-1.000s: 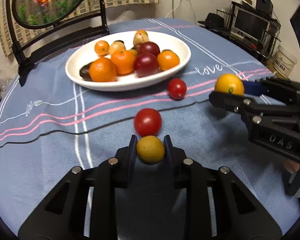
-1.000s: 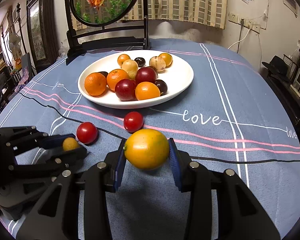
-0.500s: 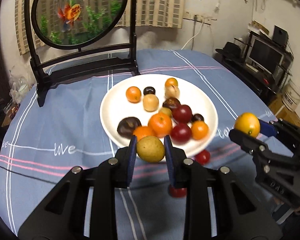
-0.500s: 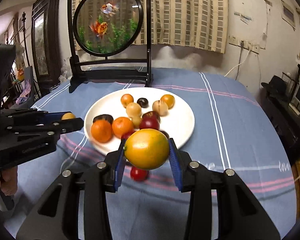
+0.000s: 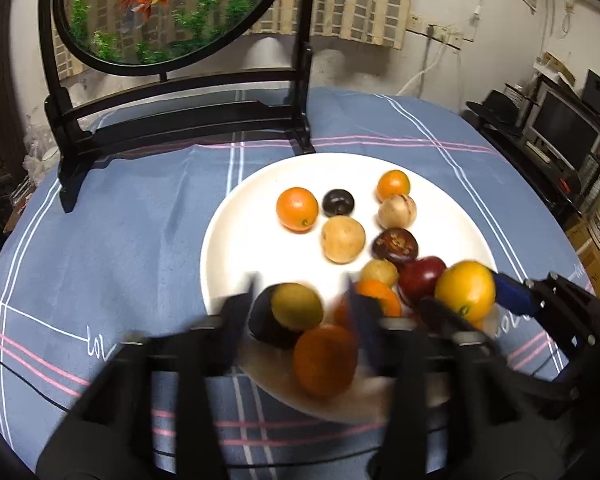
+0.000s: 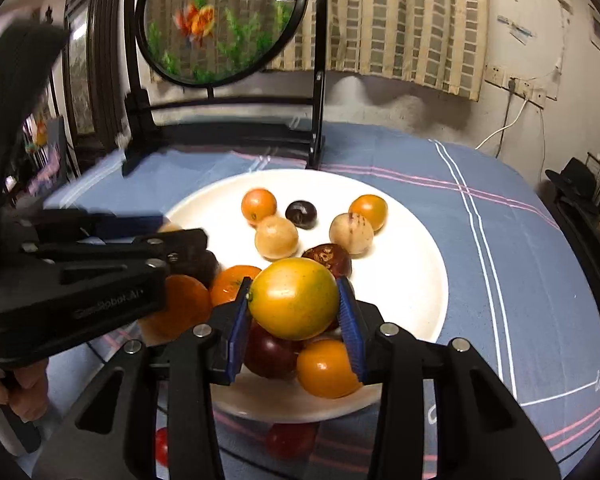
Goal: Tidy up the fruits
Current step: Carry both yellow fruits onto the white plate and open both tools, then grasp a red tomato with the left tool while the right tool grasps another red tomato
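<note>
A white plate [image 5: 228, 232] holds several oranges, dark plums and pale round fruits. My left gripper [image 5: 300, 312] hangs over the plate's near left part, its fingers blurred and spread apart, and the small yellow-green fruit [image 5: 297, 306] sits between them, touching neither. My right gripper [image 6: 296, 312] is shut on a large yellow-orange fruit [image 6: 294, 298] held above the plate's [image 6: 412, 248] near fruits. That fruit also shows in the left wrist view [image 5: 465, 290]. Two red tomatoes [image 6: 290, 438] lie on the cloth below the plate.
A round goldfish screen on a black stand [image 5: 180, 120] is behind the plate. The table has a blue striped cloth [image 5: 120, 220]. Shelves and a monitor [image 5: 564, 132] are off to the right. The left gripper's body [image 6: 80, 280] is at the plate's left side.
Both grippers moved forward over the plate. The left gripper's fingers have spread and are blurred, and the small fruit is loose between them. The right gripper still holds its fruit.
</note>
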`<state>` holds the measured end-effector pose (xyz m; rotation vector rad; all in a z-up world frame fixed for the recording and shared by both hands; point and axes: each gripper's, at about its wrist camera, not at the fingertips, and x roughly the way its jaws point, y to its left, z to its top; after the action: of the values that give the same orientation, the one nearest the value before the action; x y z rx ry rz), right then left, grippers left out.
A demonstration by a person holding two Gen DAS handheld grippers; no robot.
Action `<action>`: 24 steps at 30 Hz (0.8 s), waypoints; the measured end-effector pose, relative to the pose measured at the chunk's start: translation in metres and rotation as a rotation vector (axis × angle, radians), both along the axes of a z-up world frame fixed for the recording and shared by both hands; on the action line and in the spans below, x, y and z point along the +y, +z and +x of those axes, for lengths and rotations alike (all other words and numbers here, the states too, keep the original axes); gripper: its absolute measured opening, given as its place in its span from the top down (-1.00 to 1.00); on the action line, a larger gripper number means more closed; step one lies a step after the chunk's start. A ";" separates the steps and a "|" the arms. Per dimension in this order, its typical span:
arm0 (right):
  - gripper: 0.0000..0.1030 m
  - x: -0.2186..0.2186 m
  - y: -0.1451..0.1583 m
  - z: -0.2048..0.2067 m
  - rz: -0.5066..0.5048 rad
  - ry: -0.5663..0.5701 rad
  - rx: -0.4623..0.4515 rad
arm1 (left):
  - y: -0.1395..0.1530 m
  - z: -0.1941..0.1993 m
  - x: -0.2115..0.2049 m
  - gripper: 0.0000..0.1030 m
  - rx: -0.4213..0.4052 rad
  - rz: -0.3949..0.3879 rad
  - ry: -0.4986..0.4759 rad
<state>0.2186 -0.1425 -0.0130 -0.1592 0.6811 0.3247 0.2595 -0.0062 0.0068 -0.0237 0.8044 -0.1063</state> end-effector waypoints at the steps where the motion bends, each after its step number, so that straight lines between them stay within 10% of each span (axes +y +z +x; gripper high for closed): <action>1: 0.04 0.001 0.000 -0.001 -0.017 -0.007 -0.011 | 0.002 -0.001 0.000 -0.33 -0.019 0.006 0.014; 24: -0.06 -0.077 0.003 -0.081 0.125 -0.091 0.062 | 0.008 -0.101 -0.015 -0.54 -0.027 -0.012 -0.085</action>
<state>0.1378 -0.2195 -0.0098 0.0006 0.7253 0.2850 0.1582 -0.0208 0.0147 0.0009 0.7779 -0.1909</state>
